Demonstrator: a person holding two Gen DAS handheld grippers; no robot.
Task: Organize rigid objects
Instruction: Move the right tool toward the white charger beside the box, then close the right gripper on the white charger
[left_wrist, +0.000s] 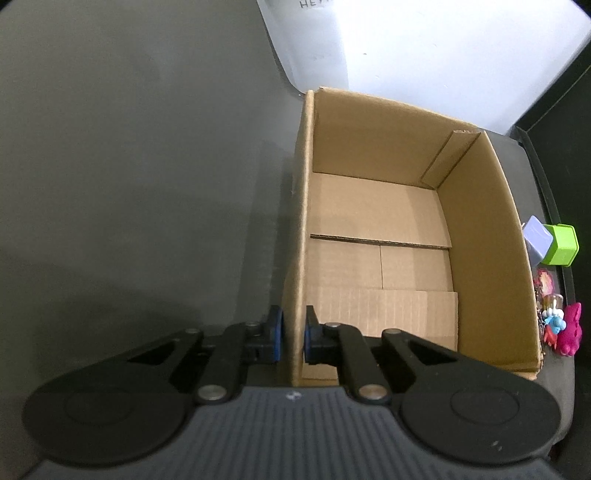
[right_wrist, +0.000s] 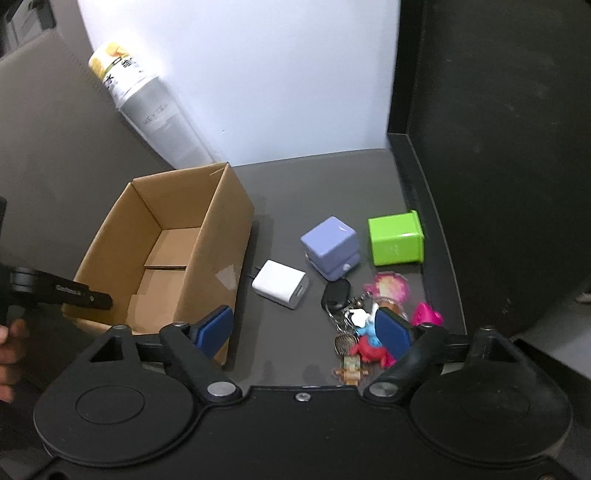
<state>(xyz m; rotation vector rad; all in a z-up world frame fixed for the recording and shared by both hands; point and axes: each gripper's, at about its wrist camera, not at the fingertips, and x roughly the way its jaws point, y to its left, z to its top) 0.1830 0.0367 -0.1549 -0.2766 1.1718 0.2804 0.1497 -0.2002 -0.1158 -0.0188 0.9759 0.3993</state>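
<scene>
Left wrist view: left gripper (left_wrist: 293, 334) is clamped on the cardboard box (left_wrist: 299, 206) wall; right gripper (right_wrist: 304, 328) hangs with jaws apart above the white charger (right_wrist: 279, 283).

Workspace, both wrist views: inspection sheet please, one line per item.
Surface: dark grey tabletop, no spills seen.
Job's things: open cardboard box, empty; right of it a white charger, lilac cube, green cube container, key fob with keyring, small toy figures.
Clutter: tall clear canister behind the box.
Grippers: left tool shut on the box's near left wall; right tool open, nothing between its pads, above the table near the toys.
Cables: nothing seen.
Surroundings: white wall, dark panel on the right.
</scene>
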